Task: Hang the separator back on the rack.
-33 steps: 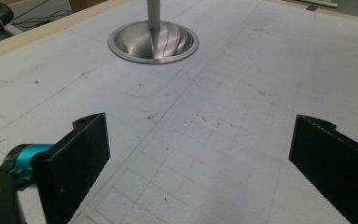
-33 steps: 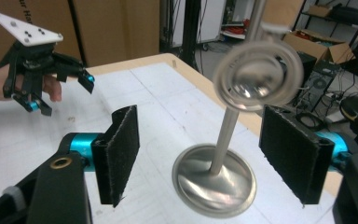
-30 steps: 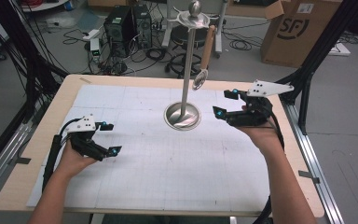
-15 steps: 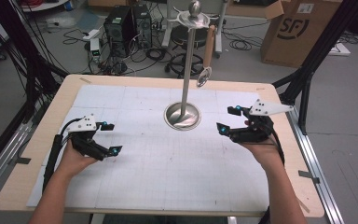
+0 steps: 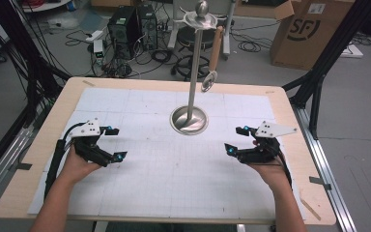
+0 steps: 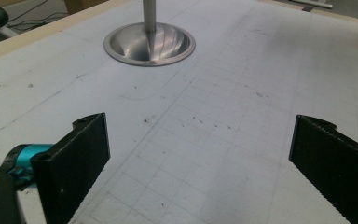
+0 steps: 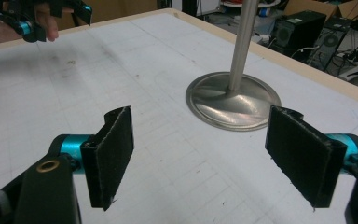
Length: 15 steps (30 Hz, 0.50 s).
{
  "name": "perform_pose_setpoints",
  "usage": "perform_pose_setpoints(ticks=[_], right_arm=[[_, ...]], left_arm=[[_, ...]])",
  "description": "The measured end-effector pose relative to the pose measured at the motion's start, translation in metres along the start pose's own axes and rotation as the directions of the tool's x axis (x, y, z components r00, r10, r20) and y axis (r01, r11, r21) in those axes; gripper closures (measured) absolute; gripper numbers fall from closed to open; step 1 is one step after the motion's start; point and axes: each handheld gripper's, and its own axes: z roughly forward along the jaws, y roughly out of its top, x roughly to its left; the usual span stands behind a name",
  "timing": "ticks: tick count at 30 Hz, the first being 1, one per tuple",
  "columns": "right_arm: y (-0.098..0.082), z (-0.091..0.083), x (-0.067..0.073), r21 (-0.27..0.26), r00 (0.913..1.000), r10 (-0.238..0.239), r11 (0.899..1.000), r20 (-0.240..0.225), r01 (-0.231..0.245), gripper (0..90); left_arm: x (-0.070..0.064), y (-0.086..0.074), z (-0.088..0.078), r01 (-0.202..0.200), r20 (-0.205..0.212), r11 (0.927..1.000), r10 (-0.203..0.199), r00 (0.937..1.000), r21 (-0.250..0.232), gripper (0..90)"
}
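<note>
Both grippers rest low over the gridded mat (image 5: 183,179) with jaws spread wide and nothing between them: the left gripper (image 5: 116,144) near the table's left side, the right gripper (image 5: 237,140) near its right. Between them, farther back, stands the metal stand (image 5: 189,118), a whisk (image 5: 209,79) hanging from its top.

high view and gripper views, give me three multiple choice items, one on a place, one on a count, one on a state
1. Where does the stand sit on the table?
A. middle, toward the far edge
B. near left corner
C. under the right gripper

2. How many utensils hang from the stand?
A. none
B. one
C. three

3. How are the left gripper and right gripper set?
A. both shut
B. one shut on the stand
C. both open

Answers: A, its base lies between the grippers and beyond them; B, a single wooden-handled utensil hangs there; C, a wide gap shows between each pair of jaws.
</note>
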Motion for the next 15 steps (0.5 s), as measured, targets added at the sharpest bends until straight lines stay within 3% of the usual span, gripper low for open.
perform_pose_setpoints(ticks=[9,15], right_arm=[[-0.026,0.006,-0.009,0.035,0.9973,0.074,0.997,-0.003,-0.074,20.3],[-0.032,0.01,-0.012,0.059,0.9957,0.092,0.994,0.009,-0.093,18.1]], left_arm=[[0.0,0.0,0.002,0.0,0.008,1.0,0.0,1.0,0.002,5.7],[-0.001,0.0,0.0,-0.003,0.006,1.0,0.003,1.0,0.004,5.7]])
